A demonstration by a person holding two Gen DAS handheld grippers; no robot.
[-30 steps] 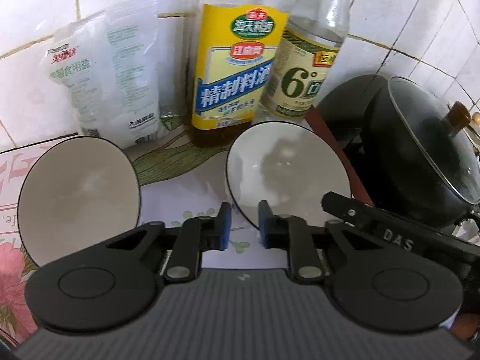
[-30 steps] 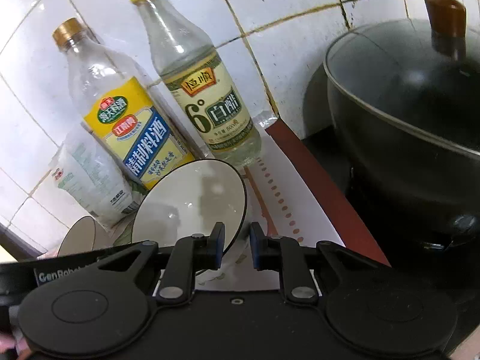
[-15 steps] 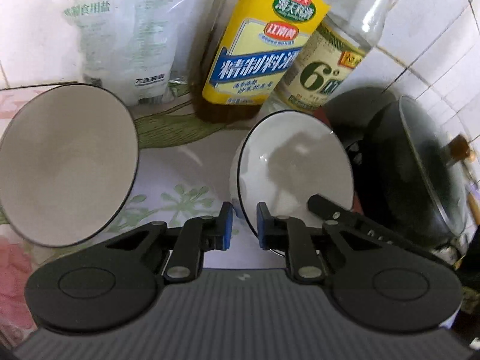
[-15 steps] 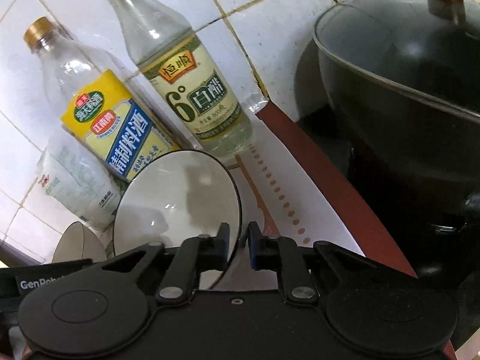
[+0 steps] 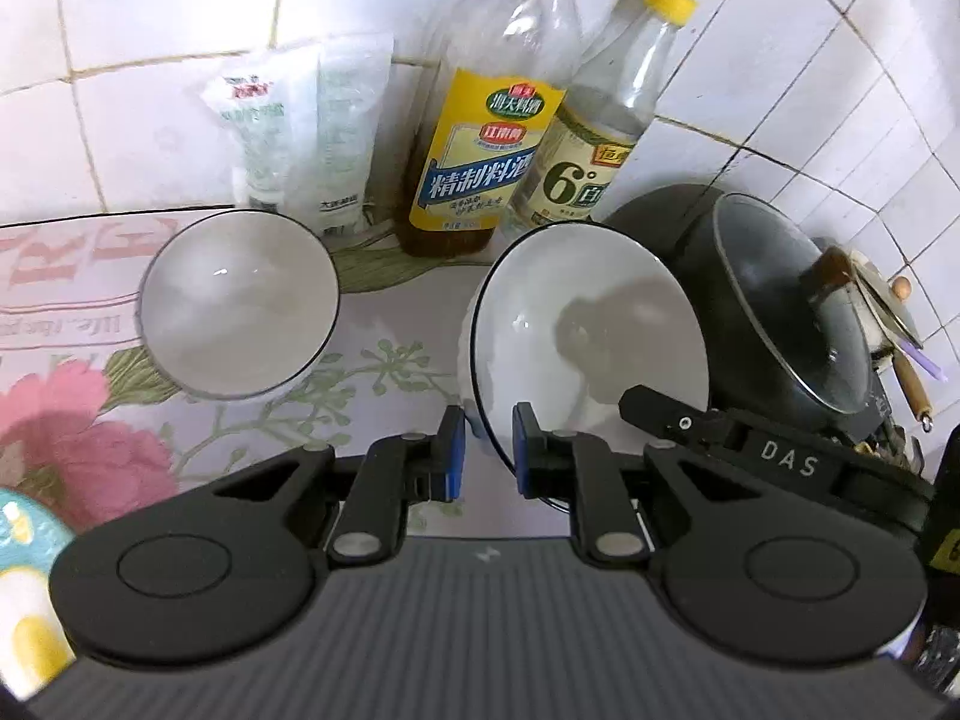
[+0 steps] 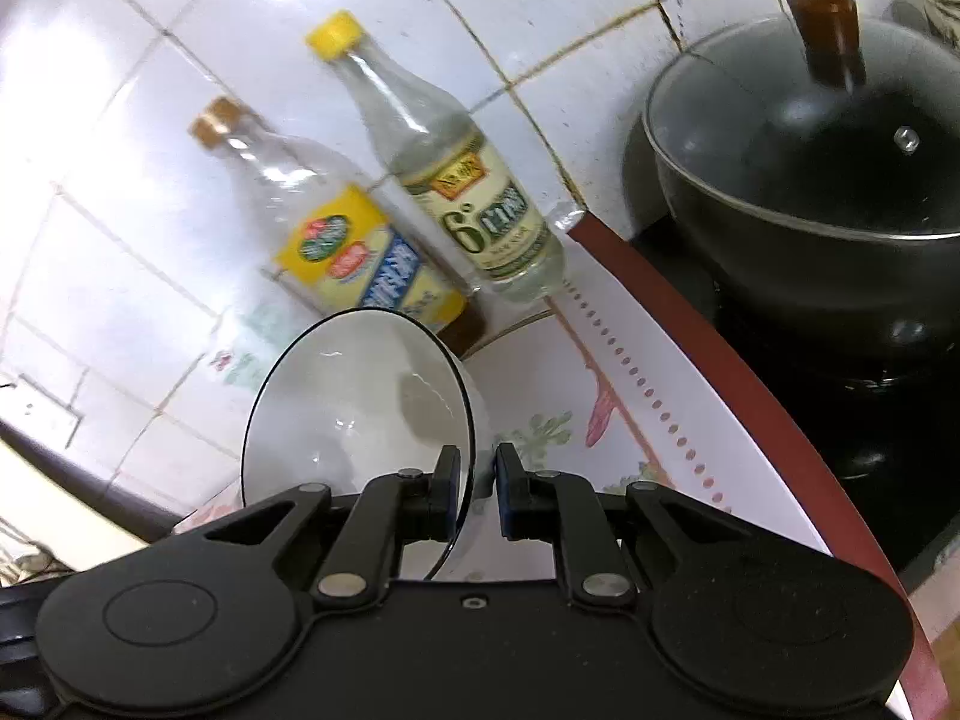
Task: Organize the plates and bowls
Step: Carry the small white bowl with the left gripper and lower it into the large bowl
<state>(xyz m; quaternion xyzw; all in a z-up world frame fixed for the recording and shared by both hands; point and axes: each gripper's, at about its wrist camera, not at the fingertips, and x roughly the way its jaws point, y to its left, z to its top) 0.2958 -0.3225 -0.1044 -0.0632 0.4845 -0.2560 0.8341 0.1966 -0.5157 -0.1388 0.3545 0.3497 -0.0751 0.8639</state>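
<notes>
A kitchen corner. The wall of glossy white square tiles with darkened grout lines (image 5: 780, 96) rises behind the bench and curves around to the right. The bench carries a white plastic cover printed with pink flowers and green leaves (image 5: 180, 420), edged by a dark red border strip (image 6: 738, 360) on its right side. Beyond that strip lies a black stove surface (image 6: 852, 408). Bright, soft light glares off the upper tiles.
</notes>
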